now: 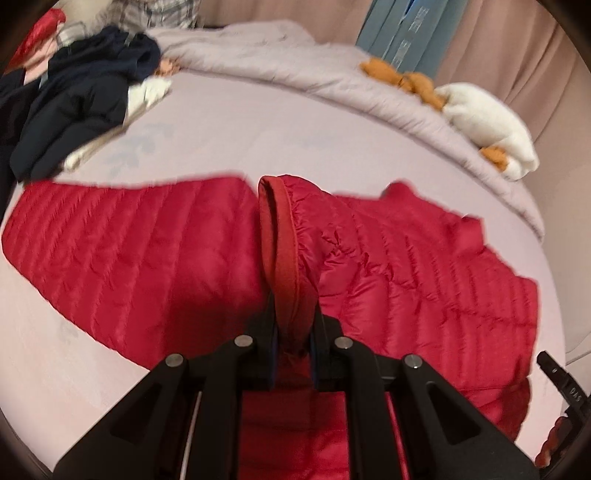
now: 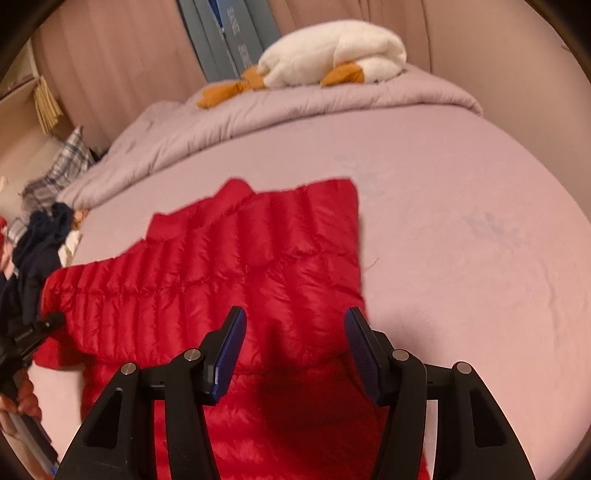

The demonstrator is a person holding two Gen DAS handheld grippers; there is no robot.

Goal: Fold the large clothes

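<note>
While the left gripper (image 1: 293, 314) is clamped on the red jacket's (image 1: 129, 258) darker trimmed edge (image 1: 282, 236), that edge stands up as a ridge between its nearly closed jaws. The rest of the jacket lies spread flat across the bed (image 1: 221, 122) from 9 to 3 o'clock in the left wrist view.

In the right wrist view the right gripper (image 2: 295, 332) is about half open over the jacket (image 2: 221, 258), pads (image 2: 231, 354) off the fabric, holding nothing. The jacket's straight right edge (image 2: 360, 240) runs toward 12 o'clock.

Open room: bare pinkish sheet (image 2: 461, 240) from 1 to 4 o'clock of that edge, and a bare band beyond the jacket at 12.

At the far side, a rolled lilac duvet (image 2: 295, 103) with a white and orange plush toy (image 2: 332, 55) on it. A dark clothes pile (image 1: 74, 103) sits at 10 o'clock in the left view, near the jacket's left end. Beige curtains (image 2: 110, 55) behind, a blue-grey panel (image 1: 406, 33) at 1 o'clock.
</note>
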